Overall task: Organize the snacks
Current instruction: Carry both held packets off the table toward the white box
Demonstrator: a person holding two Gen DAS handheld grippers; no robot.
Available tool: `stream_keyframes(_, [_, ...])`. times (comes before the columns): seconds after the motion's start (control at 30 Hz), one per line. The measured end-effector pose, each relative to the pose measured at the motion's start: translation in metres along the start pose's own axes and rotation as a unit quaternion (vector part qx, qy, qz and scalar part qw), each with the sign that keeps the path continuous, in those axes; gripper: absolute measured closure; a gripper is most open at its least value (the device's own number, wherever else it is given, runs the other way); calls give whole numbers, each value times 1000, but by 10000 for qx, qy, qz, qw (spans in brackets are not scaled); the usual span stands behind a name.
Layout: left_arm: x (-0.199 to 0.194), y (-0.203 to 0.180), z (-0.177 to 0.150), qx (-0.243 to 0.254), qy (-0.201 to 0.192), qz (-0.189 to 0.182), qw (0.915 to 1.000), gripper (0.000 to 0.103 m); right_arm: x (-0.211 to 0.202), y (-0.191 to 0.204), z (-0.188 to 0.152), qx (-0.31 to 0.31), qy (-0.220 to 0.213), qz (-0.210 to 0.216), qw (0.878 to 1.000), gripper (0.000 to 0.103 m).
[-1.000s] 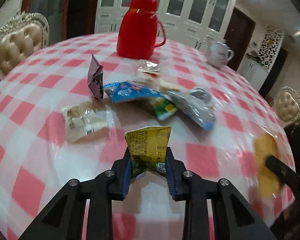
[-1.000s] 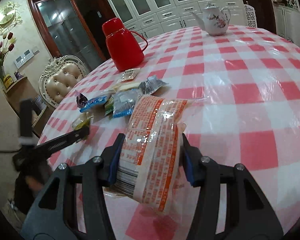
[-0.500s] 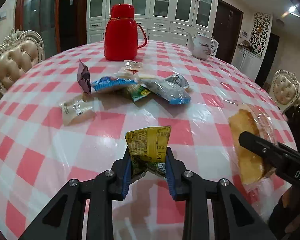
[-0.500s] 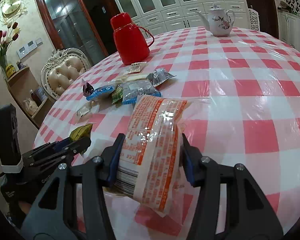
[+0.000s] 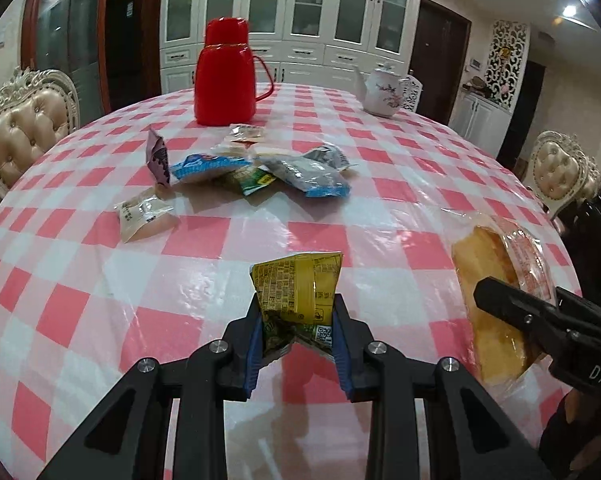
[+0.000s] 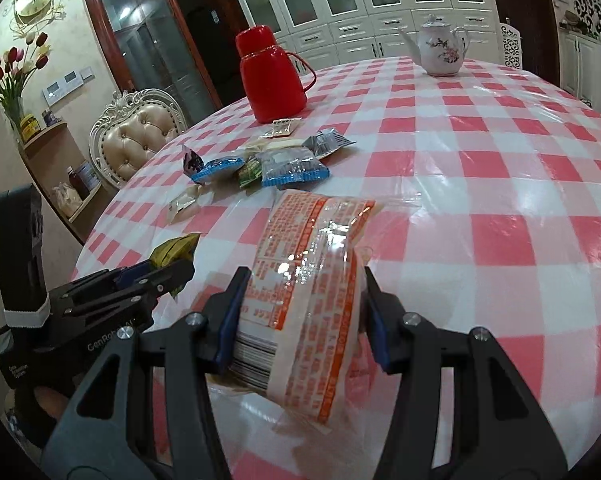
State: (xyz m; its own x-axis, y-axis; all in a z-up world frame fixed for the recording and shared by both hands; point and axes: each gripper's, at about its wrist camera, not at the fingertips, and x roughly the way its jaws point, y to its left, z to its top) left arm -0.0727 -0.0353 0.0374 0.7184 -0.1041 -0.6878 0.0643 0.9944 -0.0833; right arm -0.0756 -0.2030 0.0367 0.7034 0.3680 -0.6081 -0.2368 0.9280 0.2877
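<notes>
Packets both look light and crinkly: left gripper [image 5: 296, 330] pinches the yellow sachet [image 5: 298, 286] low in frame, right gripper [image 6: 302, 316] clamps the soft, squashable cake pack [image 6: 304, 280] mid-body.

red thermos [image 5: 225, 76] and teapot [image 5: 382, 94] on checked tablecloth [image 5: 380, 184].

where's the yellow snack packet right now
The yellow snack packet is clamped in the left gripper, low centre in the left wrist view, above the near part of the checked tablecloth, short of the snack pile.
</notes>
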Motion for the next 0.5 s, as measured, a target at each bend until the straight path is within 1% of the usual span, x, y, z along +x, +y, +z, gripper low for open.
stream_keyframes(0.23, [-15,-28,-7,284,-35,-200,9994,71,-33,-8,-11,-106,-104,-200,9997,46])
stream_keyframes(0.5, [-24,-72,-19,725,44,-483,9962,71,-74,-27,-28,-206,-180,-482,9985,46])
